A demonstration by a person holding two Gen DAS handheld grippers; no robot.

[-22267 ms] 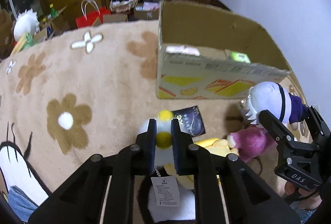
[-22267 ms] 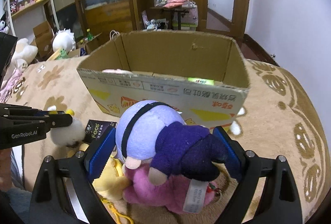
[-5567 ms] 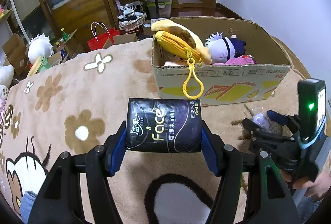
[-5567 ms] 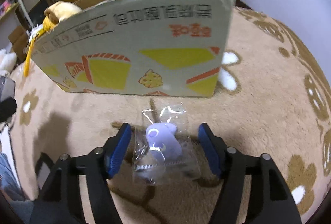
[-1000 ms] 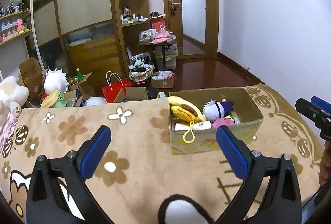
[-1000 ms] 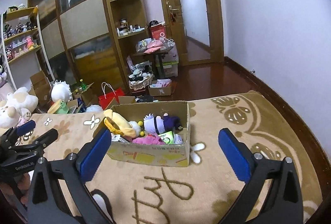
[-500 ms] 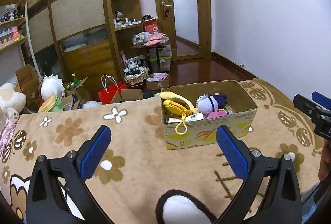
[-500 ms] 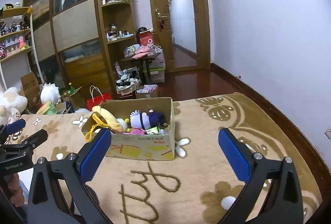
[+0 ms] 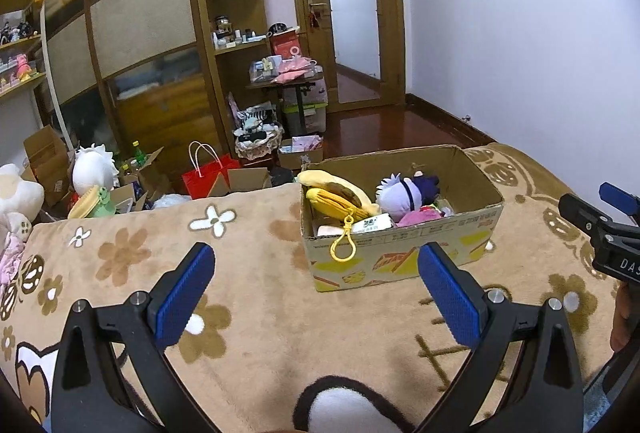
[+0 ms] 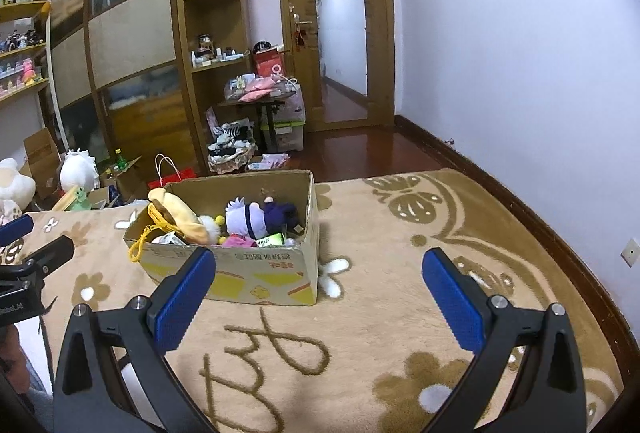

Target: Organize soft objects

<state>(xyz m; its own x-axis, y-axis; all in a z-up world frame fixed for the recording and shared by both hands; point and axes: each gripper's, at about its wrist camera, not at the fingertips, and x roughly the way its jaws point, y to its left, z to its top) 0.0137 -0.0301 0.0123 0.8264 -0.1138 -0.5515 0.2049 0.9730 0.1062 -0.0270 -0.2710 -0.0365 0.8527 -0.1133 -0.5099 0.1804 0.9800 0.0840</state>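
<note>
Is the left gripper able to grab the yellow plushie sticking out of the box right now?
Probably yes, though not from where it is. The left gripper is open and empty, back from the cardboard box. The yellow plushie pokes above the box's near corner with nothing covering it, so the way in looks free.

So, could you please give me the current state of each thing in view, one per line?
Left gripper: open, empty.
Right gripper: open, empty.
Cardboard box: flaps open, holding toys, resting on the blanket.
Yellow plush: in the box, its clip hanging over the front wall.
White-haired doll: lying in the box.
Pink plush: in the box, partly buried.
Red bag: upright behind the blanket.
</note>
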